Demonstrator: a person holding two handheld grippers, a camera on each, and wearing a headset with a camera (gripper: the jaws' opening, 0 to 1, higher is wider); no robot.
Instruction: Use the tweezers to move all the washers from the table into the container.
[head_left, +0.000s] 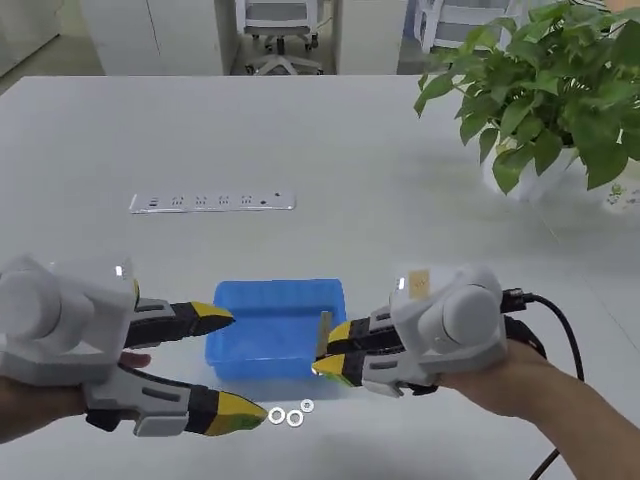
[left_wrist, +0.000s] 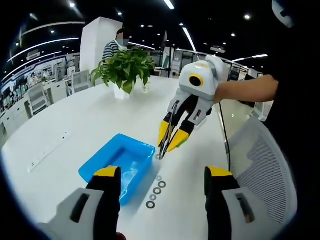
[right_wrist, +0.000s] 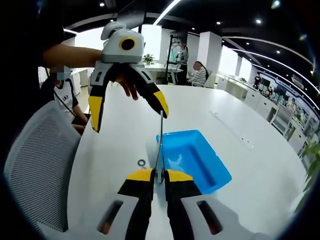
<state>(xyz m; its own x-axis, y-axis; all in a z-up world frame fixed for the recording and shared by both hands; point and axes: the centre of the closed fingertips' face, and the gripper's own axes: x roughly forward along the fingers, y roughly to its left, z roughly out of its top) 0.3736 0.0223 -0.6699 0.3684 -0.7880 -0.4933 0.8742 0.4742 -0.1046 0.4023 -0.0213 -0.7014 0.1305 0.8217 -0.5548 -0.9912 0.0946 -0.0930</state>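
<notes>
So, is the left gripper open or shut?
Open: the left gripper has its fingers wide apart, gripping nothing.

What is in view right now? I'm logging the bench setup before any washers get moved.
container: one, blue, on the table between the grippers
washers: at least three, silver, on the table by the container's near side
tweezers: one, silver, in the right gripper, tips near the container's near edge
power strip: one, white, on the table beyond the container
potted plant: one, green in a white pot, at the table's far right
table: one, white
office chairs: at least two, pale, beyond the table
left gripper: one, white with black-and-yellow jaws, open
right gripper: one, same colours, jaws shut on the tweezers
hands: two, holding the grippers
</notes>
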